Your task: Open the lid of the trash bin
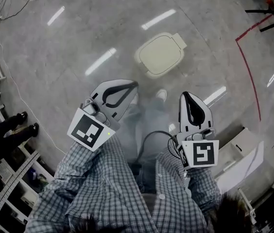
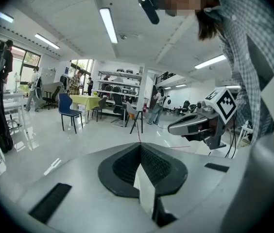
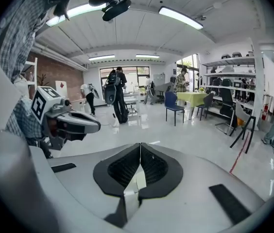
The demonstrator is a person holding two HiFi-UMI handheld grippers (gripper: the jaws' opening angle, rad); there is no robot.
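The trash bin stands on the floor in front of both pairs of fingertips, well apart from them and a little nearer to the tips of the left gripper than to those of the right gripper. Its lid is closed; it is cream-coloured and smooth, a square with rounded corners and a small tab on the far edge. The floor is grey and glossy, and it reflects long ceiling lights. Both grippers have pale grey, smooth plastic shells that narrow to a point, with black inner parts. In the left gripper view the 2 jaws are pressed together and nothing is between them; the black pads have a fine ribbed texture and meet in 1 thin line. In the right gripper view the jaws are also pressed together and hold nothing, with the same ribbed pads. Behind the fingers, each gripper carries a white cube with black square markers, and behind the cubes are the person's checked fabric sleeves. To the right of the right fingertips, well apart, a thin red line runs over the floor.
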